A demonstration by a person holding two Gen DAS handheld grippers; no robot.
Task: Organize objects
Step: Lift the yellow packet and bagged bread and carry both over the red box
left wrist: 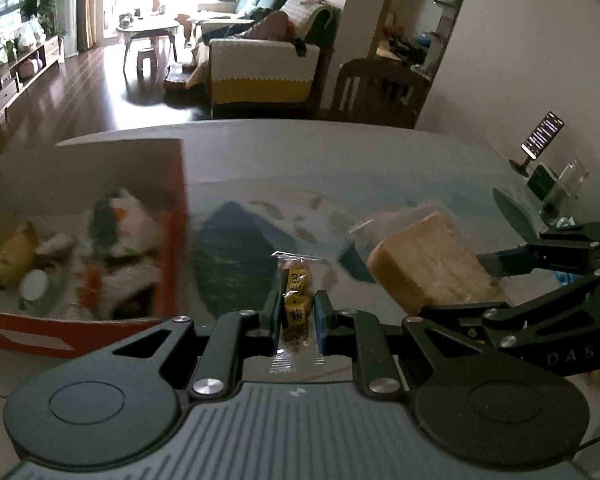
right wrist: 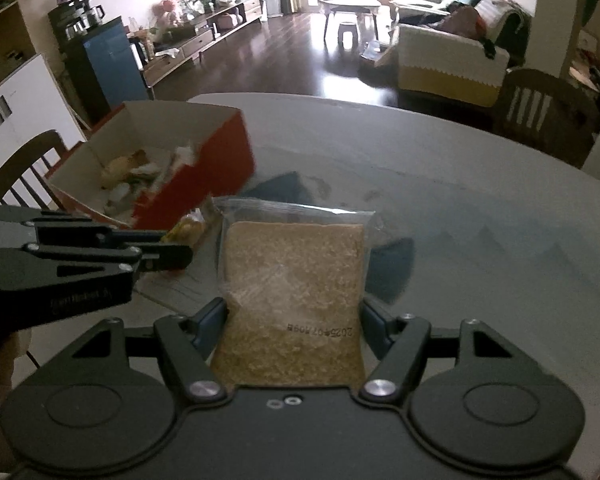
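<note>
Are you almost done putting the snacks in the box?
Partly. The red box already has several snacks inside. Right now the left gripper is pinching a small yellow candy, and the right gripper is squeezing a bagged bread slice. Both are above the table, not yet in the box.

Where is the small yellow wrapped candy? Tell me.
The small yellow wrapped candy is pinched in the left tongs above the table, right of the red cardboard box, in the left wrist view.

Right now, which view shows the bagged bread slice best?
The right wrist view: the bread slice faces the camera flat, bag seal and printed date visible, clamped in the right tool. The left wrist view shows it only edge-on, at an angle.
</note>
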